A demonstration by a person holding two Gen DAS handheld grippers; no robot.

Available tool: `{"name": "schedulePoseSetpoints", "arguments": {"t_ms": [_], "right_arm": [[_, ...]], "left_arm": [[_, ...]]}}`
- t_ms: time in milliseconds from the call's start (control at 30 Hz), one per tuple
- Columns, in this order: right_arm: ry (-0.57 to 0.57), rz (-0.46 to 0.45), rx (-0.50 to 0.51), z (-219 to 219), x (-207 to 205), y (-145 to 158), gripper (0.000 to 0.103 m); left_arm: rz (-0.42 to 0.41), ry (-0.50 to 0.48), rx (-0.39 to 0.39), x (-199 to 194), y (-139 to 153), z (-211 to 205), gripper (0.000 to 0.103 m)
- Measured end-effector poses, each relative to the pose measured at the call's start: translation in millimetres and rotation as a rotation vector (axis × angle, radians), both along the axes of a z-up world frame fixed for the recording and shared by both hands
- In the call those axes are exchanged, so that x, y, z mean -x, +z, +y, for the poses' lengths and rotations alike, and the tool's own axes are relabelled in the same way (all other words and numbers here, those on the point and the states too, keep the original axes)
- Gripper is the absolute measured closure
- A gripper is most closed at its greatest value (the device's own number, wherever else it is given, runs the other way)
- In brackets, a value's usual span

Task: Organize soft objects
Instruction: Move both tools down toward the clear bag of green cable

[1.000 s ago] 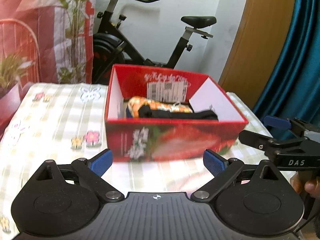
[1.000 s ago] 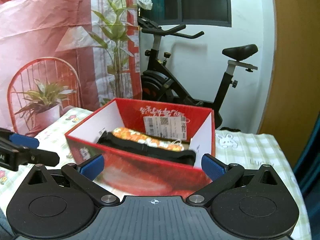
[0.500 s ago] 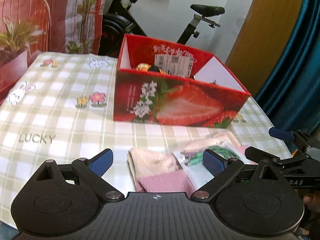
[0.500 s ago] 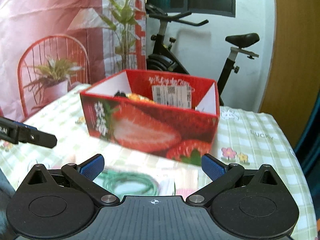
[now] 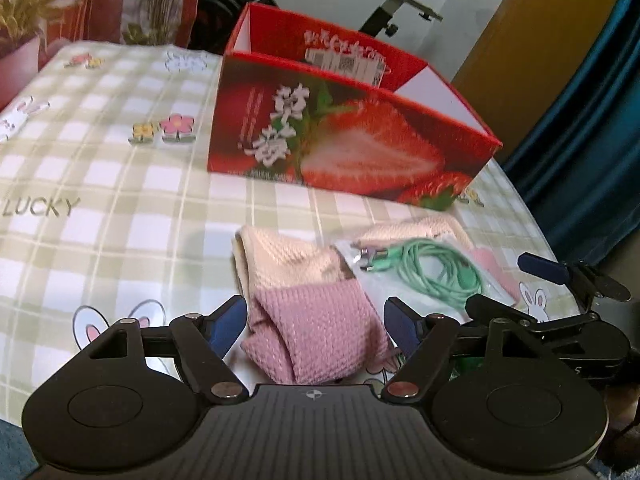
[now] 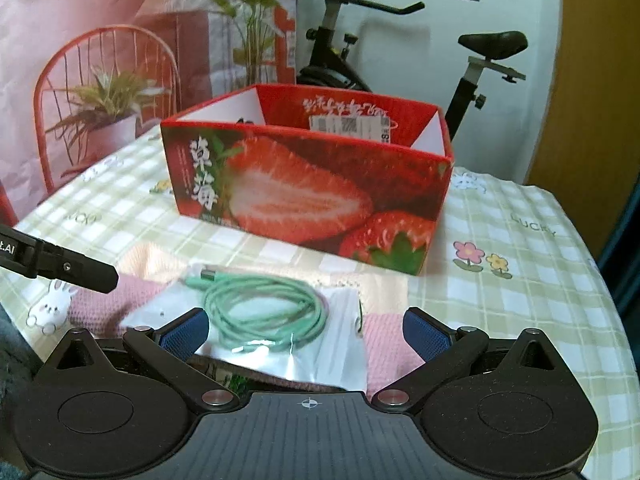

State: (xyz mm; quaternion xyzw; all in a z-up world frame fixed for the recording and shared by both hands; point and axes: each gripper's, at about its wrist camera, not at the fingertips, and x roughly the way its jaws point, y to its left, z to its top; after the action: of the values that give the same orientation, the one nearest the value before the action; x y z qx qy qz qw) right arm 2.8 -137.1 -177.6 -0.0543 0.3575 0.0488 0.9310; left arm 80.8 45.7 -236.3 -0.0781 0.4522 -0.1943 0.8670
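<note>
Checked green tablecloth (image 5: pixel 120 184) carried the folded pink-and-cream knitted sock (image 5: pixel 308 312) between the left gripper (image 5: pixel 316 324)'s spread fingers; a clear bag with coiled green cable (image 6: pixel 260 312) lay on it, the right gripper (image 6: pixel 306 330) wide apart around it. Behind, the red strawberry-print cardboard box (image 6: pixel 304 188) hid its contents.

Worktop cloth (image 5: pixel 120 184): "LUCKY" printed at 9 o'clock in the left wrist view, and again, faint, at 3 o'clock in the right wrist view. Strawberry box (image 6: pixel 308 192): white Chinese characters "草莓" on front wall; white shipping label (image 6: pixel 352 126) on inner back wall, print unreadable.
</note>
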Motion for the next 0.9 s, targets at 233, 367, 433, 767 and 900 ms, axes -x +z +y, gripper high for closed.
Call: {"name": "schedulePoseSetpoints", "arguments": {"t_ms": [233, 367, 433, 767, 900], "right_arm": [[-0.008, 0.052, 0.004, -10, 11, -2, 0.001], [-0.009, 0.056, -0.009, -11, 10, -5, 0.001], [0.007, 0.038, -0.016, -10, 11, -3, 0.001], [-0.018, -0.007, -0.029, -19, -11, 2, 0.01], [0.019, 0.006, 0.002, -12, -20, -9, 0.021]], "left_arm": [[0.032, -0.004, 0.008, -2, -12, -1, 0.032], [0.056, -0.002, 0.0, -3, -18, -3, 0.038], [0.049, 0.011, 0.008, -3, -16, 0, 0.039], [-0.032, 0.047, 0.025, -8, 11, 7, 0.046], [-0.039, 0.001, 0.028, -14, 18, -6, 0.046]]}}
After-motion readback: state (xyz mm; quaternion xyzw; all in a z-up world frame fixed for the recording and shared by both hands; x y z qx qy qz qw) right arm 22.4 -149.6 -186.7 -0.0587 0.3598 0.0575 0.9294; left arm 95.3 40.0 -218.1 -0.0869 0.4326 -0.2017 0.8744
